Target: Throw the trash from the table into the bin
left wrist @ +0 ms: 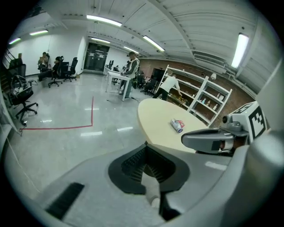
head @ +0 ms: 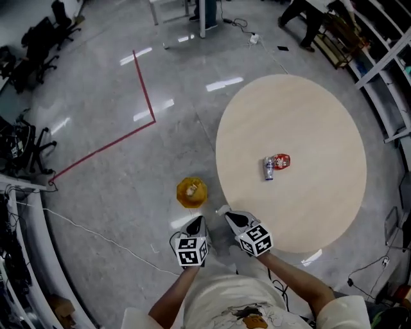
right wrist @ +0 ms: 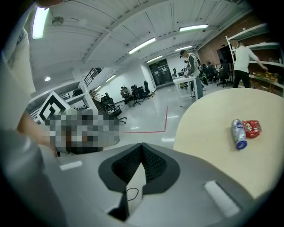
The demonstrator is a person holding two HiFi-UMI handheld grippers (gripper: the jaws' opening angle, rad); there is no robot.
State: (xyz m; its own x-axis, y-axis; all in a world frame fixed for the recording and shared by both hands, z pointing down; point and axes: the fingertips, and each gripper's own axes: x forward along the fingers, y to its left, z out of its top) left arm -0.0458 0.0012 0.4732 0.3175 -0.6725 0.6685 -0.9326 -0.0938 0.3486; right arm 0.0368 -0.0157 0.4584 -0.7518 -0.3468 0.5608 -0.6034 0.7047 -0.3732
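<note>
A silver can [head: 268, 169] and a red wrapper [head: 281, 160] lie side by side near the middle of the round beige table [head: 321, 109]. A yellow bin [head: 192, 193] with some trash in it stands on the floor just left of the table's near edge. My left gripper [head: 195, 225] is shut and empty, just this side of the bin. My right gripper [head: 226, 212] is shut and empty too, at the table's near edge. The left gripper view shows shut jaws [left wrist: 145, 144], the can [left wrist: 177, 126] far ahead and the right gripper [left wrist: 208, 139] alongside. The right gripper view shows shut jaws [right wrist: 142, 144], the can [right wrist: 238, 134] and the wrapper [right wrist: 253, 128].
A red tape line [head: 144, 90] runs across the grey floor. Office chairs [head: 26, 151] stand at the left and white shelves [head: 385, 71] at the right, where a person [head: 308, 16] bends. A thin cable [head: 96, 234] lies on the floor near me.
</note>
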